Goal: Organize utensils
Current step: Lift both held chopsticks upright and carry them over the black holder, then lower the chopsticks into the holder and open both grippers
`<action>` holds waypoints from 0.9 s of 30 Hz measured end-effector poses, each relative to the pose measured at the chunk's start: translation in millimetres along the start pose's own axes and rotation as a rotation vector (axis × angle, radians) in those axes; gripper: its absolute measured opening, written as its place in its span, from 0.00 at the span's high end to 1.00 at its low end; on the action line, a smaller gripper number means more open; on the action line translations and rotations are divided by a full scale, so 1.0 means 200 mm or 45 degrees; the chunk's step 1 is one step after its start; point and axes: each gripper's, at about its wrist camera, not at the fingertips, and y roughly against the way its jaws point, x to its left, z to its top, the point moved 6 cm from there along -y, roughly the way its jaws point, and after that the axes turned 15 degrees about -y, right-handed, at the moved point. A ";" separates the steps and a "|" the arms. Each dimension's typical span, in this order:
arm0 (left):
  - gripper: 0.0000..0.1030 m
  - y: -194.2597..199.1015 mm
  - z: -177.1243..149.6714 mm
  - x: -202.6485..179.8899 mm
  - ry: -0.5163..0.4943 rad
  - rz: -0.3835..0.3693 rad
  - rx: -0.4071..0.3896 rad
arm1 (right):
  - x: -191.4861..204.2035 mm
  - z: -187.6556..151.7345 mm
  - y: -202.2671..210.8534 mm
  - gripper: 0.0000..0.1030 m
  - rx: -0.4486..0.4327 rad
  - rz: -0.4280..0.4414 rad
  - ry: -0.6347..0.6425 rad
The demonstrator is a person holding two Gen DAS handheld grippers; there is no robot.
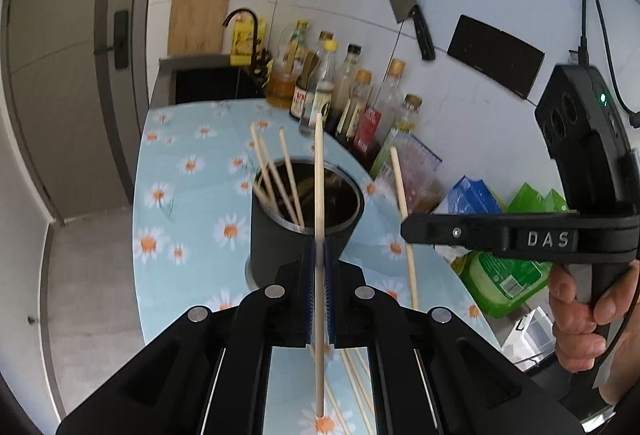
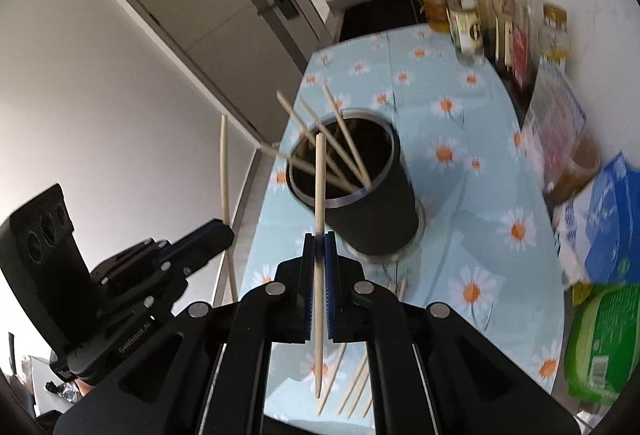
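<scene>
Wooden chopsticks, pale and thin, tapering to a point. Roughly four or five already stand in the dark cylindrical holder [image 1: 306,211], leaning against its bright metal inner rim; holder sits upright on the daisy-print tablecloth [image 1: 188,195].

Left gripper [image 1: 319,255]: blue ribbed pads clamped on one chopstick [image 1: 319,195], held about upright, just in front of the holder. Right gripper [image 2: 319,247]: clamped likewise on a second chopstick [image 2: 319,187], pointed end down, near the holder's rim. Neither stick is in the holder yet.

Remaining: several loose chopsticks [image 2: 352,383] lie flat on the cloth beneath the grippers; exact count unclear, at least four.

Judgement: task about half done. Two sticks in transit, a small pile left to collect.

Background: glass condiment bottles [image 1: 352,95] crowd the wall side; a blue carton [image 2: 608,219] and green packet [image 2: 600,347] lie to the right. Cloth looks smooth, possibly wipeable plastic
</scene>
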 end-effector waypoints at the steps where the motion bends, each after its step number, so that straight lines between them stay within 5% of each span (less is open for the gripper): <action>1: 0.96 0.00 0.02 0.01 -0.002 0.005 -0.008 | 0.02 0.03 0.01 0.95 -0.026 0.006 0.012; 19: 0.96 -0.03 0.42 0.15 -0.058 0.016 -0.263 | 0.17 0.37 0.04 0.95 -0.198 0.084 0.065; 27: 0.96 -0.09 0.48 0.23 -0.006 -0.006 -0.373 | 0.26 0.50 0.09 0.95 -0.455 0.097 0.152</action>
